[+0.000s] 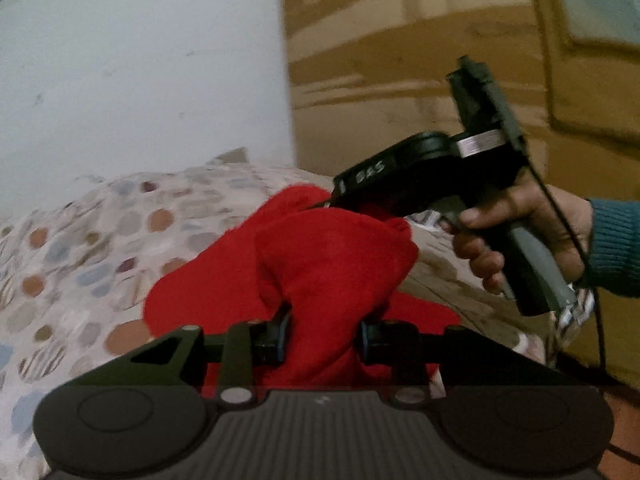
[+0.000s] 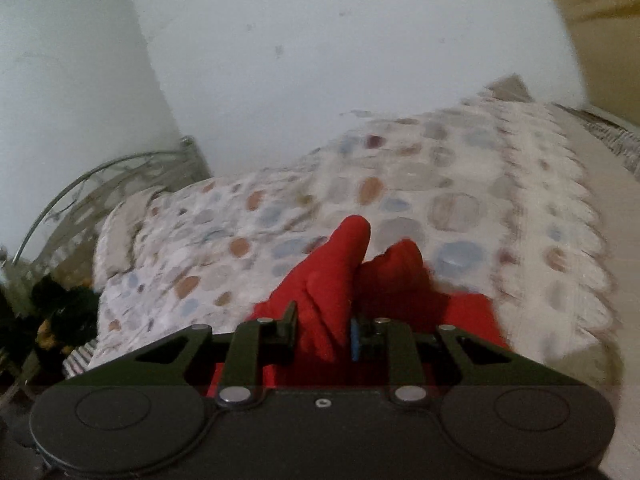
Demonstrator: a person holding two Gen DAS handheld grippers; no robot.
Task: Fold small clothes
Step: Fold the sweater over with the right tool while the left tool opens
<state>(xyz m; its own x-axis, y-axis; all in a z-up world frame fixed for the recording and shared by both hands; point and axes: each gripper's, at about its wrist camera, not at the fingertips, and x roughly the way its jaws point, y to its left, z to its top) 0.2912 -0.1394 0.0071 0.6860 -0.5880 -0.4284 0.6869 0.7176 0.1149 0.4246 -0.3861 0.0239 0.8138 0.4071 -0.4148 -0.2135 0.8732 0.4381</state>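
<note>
Red garment [image 1: 332,248] pinched in my left gripper [image 1: 322,338] and right gripper [image 2: 323,334]; fold step underway. Next: carry ahead, lay flat on bedspread [image 2: 440,184].

A pale grey-white wall [image 2: 320,60] stands at the far side. A bed cover [image 2: 420,184] with muted coloured spots fills the middle. A curved metal bed frame [image 2: 92,184] sits far left, and a yellow-brown wooden door [image 1: 400,80] on the right.
</note>
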